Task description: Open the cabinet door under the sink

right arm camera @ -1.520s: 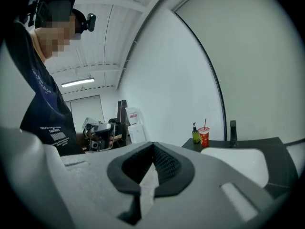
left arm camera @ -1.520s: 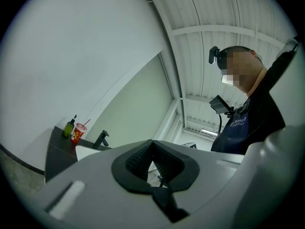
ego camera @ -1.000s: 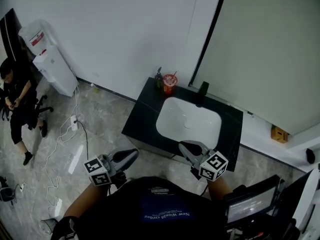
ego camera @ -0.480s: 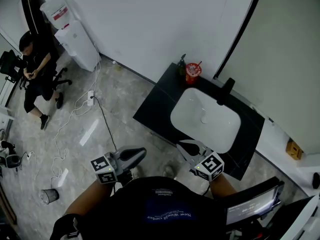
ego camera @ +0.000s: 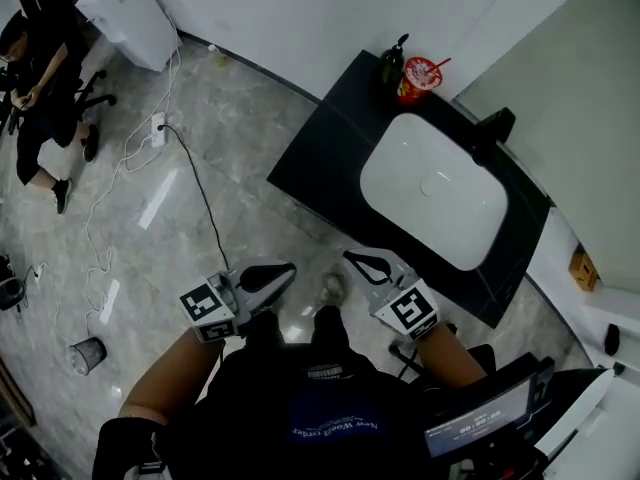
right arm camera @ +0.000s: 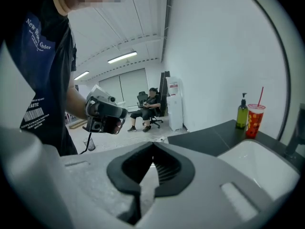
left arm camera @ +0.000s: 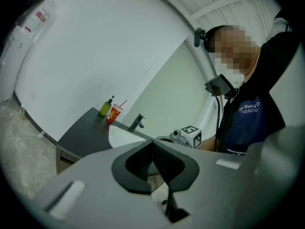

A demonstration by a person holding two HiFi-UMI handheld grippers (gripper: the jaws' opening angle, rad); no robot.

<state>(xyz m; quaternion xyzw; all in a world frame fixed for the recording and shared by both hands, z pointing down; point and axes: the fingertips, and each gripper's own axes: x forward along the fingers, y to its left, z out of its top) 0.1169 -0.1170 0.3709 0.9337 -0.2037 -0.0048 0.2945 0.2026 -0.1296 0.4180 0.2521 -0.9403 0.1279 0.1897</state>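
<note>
Black counter (ego camera: 320, 148) carries the white sink (ego camera: 435, 188); the cabinet door sits beneath its near edge, hidden from above. Left gripper (ego camera: 280, 270) and right gripper (ego camera: 358, 261): jaws together, empty. Lower one to door height, part its jaws, grasp the edge squarely.

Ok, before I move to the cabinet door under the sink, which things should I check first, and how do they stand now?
1. Nothing in left gripper: ok, fingers together.
2. Nothing in right gripper: ok, fingers together.
3. Fingers open for a handle: not ok, both shut.
4. View of cabinet door and handle: cannot tell; from above only the black counter shows.
5. Counter things out of the way: ok; soap bottle and red cup stand at the far corner.
</note>
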